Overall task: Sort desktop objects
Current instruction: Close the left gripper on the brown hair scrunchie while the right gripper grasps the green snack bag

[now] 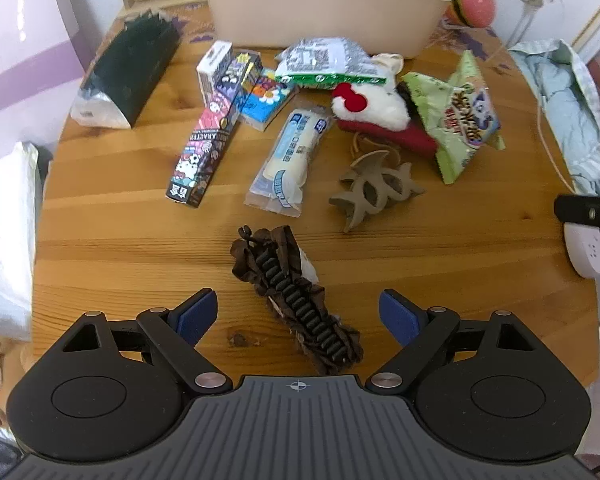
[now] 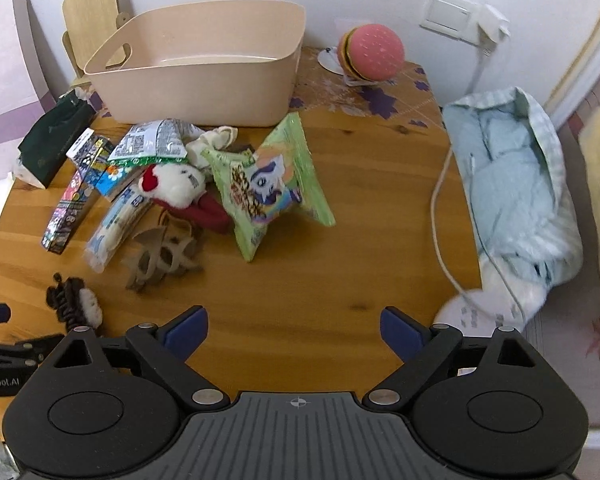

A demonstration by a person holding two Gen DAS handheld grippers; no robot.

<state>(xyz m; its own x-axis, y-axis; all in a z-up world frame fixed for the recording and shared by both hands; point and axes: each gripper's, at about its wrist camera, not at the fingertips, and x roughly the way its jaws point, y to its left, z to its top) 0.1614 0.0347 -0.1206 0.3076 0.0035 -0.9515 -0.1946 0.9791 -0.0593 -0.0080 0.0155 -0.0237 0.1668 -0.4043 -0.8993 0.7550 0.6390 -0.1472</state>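
Left claw (image 1: 298, 316) hangs spread wide around the brown scrunchie clip (image 1: 296, 300) on the worktop (image 1: 140, 248). Right claw (image 2: 294, 330), equally wide, holds nothing above bare wood.

left gripper (image 1: 298, 316) | black body, blue fingers (image 1: 196, 314), silver screws, crosshair marking

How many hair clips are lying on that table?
2: a brown ruffled clip nearest the left gripper, between its open fingers, and a tan claw clip beyond it, beside the snack pile. Others may hide underneath.
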